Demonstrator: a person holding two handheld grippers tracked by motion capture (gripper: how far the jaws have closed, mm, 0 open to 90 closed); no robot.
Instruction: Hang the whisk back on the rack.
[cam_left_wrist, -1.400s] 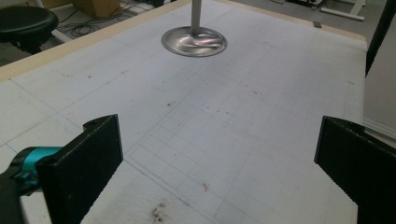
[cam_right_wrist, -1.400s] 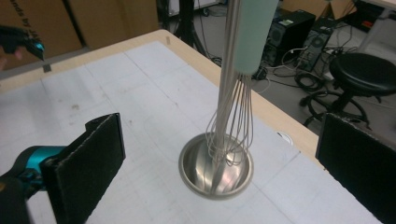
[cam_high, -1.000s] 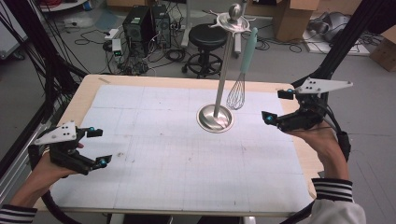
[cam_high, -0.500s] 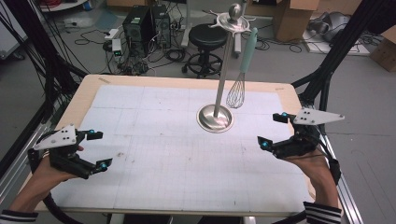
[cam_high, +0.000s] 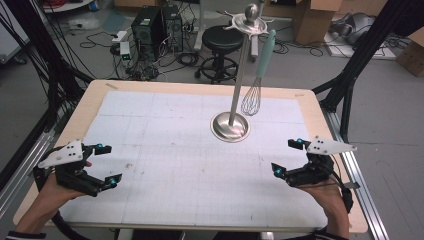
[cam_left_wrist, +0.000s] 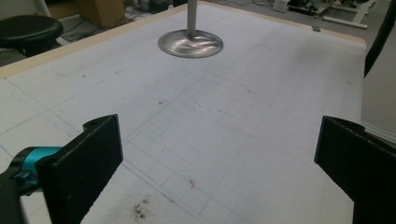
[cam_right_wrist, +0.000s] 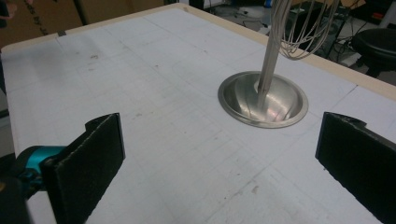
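Note:
A metal utensil stand (cam_high: 230, 126) with a round base stands right of the table's middle. A whisk (cam_high: 252, 97) with a teal handle hangs from a hook at its top. My left gripper (cam_high: 109, 164) is open at the near left, holding nothing; its view (cam_left_wrist: 219, 168) looks across bare paper to the stand base (cam_left_wrist: 190, 43). My right gripper (cam_high: 287, 157) is open at the near right, also holding nothing. Past its jaws (cam_right_wrist: 219, 168) are the stand base (cam_right_wrist: 263, 99) and the whisk wires (cam_right_wrist: 299, 28).
White gridded paper (cam_high: 175, 150) covers the wooden table (cam_high: 90, 102), with a few small stains near the left gripper. Behind the far edge are a black stool (cam_high: 221, 37), computer cases and cables on the floor. Black frame posts stand at both sides.
My right gripper has drawn back from beside the stand toward the near right edge. The left gripper has shifted slightly nearer to the person. Both stay open.

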